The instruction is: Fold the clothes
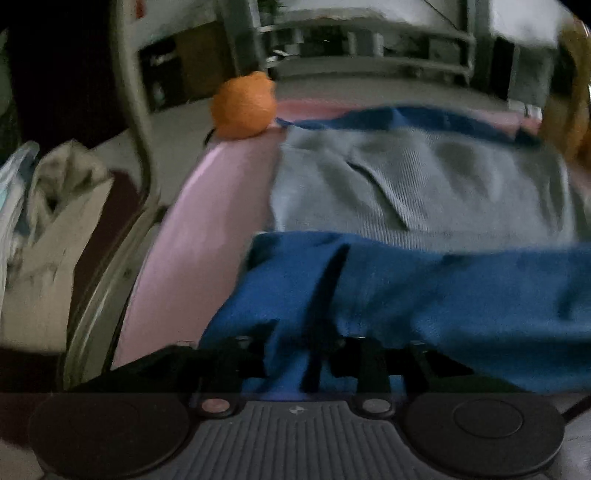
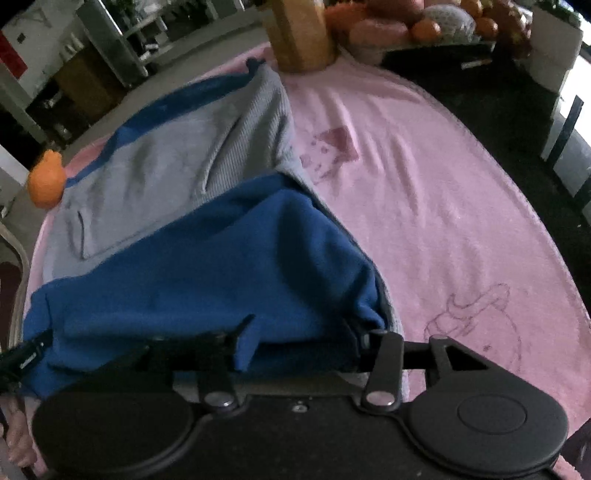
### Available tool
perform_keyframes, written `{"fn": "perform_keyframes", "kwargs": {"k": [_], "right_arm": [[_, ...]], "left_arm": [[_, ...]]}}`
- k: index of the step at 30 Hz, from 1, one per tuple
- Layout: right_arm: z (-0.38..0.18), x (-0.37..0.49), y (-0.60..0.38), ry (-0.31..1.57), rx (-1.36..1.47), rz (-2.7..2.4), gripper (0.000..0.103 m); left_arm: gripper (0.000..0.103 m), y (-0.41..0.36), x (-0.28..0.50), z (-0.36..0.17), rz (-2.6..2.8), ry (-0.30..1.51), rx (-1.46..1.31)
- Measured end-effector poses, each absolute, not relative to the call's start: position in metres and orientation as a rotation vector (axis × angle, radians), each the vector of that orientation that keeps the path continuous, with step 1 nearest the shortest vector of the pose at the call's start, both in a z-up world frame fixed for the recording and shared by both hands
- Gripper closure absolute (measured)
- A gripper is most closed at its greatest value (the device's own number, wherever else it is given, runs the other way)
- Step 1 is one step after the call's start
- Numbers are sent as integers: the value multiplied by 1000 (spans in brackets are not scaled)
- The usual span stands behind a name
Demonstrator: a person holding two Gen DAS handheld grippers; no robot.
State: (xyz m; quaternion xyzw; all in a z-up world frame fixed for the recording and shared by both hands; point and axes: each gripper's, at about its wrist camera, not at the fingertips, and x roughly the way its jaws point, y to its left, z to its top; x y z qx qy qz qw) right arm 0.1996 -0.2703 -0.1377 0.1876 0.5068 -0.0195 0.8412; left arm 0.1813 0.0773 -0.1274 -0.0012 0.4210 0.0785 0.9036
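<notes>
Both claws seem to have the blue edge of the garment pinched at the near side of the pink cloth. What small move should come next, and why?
Probably carry the blue hem forward together over the grey panel toward the far blue edge. The left claw and right claw each look shut on that hem, it is already lifted and doubled over, and the grey part still lies uncovered on the pink cloth.

An orange (image 1: 243,105) sits on the pink blanket's (image 2: 424,192) corner, fruit pile (image 2: 424,22) beyond.
</notes>
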Motion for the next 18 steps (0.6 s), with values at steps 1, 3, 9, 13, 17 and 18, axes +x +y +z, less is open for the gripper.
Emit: {"fn": "perform_keyframes", "kwargs": {"k": [1,3,9,13,17,18], "right_arm": [[-134,196,-272,1047,413,-30,57],[-125,184,-282,977,488,9,57],[-125,179,-293,924,573,-57,91],[-131,188,-277,962,574,18,90],[-148,202,-258,1040,509,-3,90],[-152,204,-254,1058,483,-17,90]], "left_arm": [[64,84,174,-121,162,862,-50],[64,95,160,-113,132,846,-135],[65,73,160,-121,45,861,-151],[64,55,173,-133,-53,895,-146],[64,50,186,-151,-13,949,-113],[65,50,186,-153,-6,953,-106]]}}
